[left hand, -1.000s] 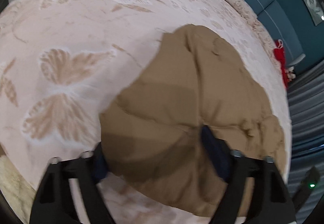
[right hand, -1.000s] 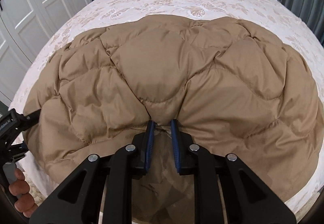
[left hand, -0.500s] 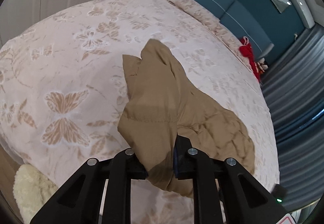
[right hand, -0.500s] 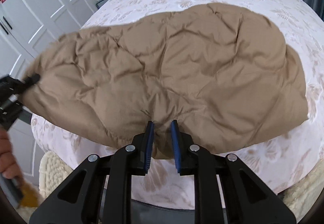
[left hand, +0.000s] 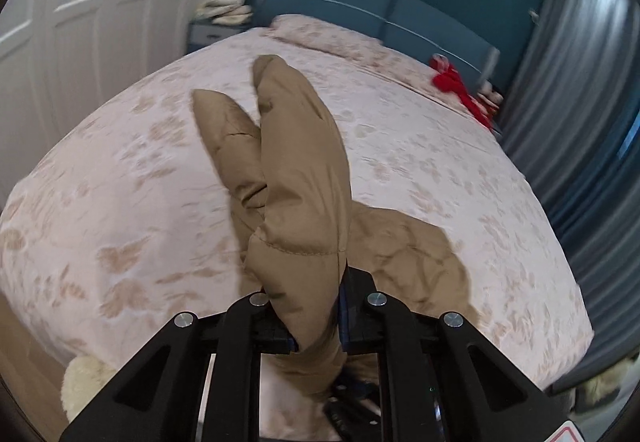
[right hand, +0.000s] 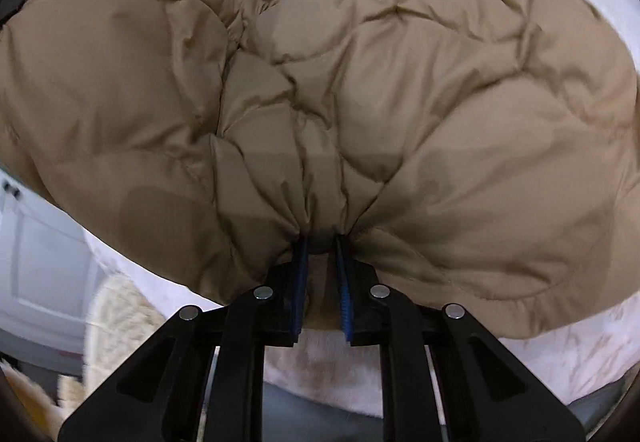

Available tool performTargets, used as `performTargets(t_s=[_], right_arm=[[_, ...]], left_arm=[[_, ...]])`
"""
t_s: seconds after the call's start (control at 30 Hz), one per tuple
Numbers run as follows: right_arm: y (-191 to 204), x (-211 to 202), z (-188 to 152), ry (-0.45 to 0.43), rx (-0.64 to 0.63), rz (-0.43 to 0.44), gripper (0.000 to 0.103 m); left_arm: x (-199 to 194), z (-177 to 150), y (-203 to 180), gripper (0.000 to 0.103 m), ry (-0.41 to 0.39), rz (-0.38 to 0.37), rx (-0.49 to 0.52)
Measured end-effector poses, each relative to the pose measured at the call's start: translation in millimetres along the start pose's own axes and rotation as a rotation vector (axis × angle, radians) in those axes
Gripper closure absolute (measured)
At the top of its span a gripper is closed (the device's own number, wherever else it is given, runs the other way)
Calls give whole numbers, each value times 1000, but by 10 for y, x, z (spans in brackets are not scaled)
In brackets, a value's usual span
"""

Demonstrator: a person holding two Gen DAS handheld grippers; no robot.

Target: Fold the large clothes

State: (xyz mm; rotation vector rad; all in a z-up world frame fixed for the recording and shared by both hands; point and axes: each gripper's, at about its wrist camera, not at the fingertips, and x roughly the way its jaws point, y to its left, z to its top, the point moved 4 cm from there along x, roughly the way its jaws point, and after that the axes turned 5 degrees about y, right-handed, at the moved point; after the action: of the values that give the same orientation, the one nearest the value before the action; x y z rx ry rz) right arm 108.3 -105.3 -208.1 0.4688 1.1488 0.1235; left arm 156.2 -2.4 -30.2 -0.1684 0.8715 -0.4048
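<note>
Left gripper [left hand: 316, 316] is clamping a fold of the tan padded coat [left hand: 296, 178]; right gripper [right hand: 321, 274] is pinching its hem [right hand: 320, 230] above the bed's [left hand: 120, 202] near edge.

The left gripper [left hand: 316, 316] had just closed, its jaws clamped on padded fabric. The right gripper [right hand: 321, 274] pointed downward, pinching likewise.

Each camera looks forward and down along its own fingers. The left sees across the bed [left hand: 460, 178] to the headboard [left hand: 360, 14] — the right sits close against the jacket [right hand: 360, 82], which both views share.
</note>
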Motion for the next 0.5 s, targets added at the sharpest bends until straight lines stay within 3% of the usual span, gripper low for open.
performTargets(t_s=[0.07, 0.13, 0.23, 0.4, 0.5], right_arm=[[-130, -160, -15, 15, 70, 57, 89], [-256, -406, -14, -34, 106, 82, 89], [-573, -713, 68, -108, 145, 31, 89], [-837, -454, 66, -68, 224, 63, 91], [-867, -489, 33, -72, 247, 102, 90]], left_arm=[[81, 8, -202, 92, 10, -11, 36], [119, 5, -320, 92, 9, 1, 59], [145, -6, -379, 92, 10, 6, 64], [177, -50, -562, 92, 26, -3, 111], [319, -112, -853, 92, 60, -24, 193]])
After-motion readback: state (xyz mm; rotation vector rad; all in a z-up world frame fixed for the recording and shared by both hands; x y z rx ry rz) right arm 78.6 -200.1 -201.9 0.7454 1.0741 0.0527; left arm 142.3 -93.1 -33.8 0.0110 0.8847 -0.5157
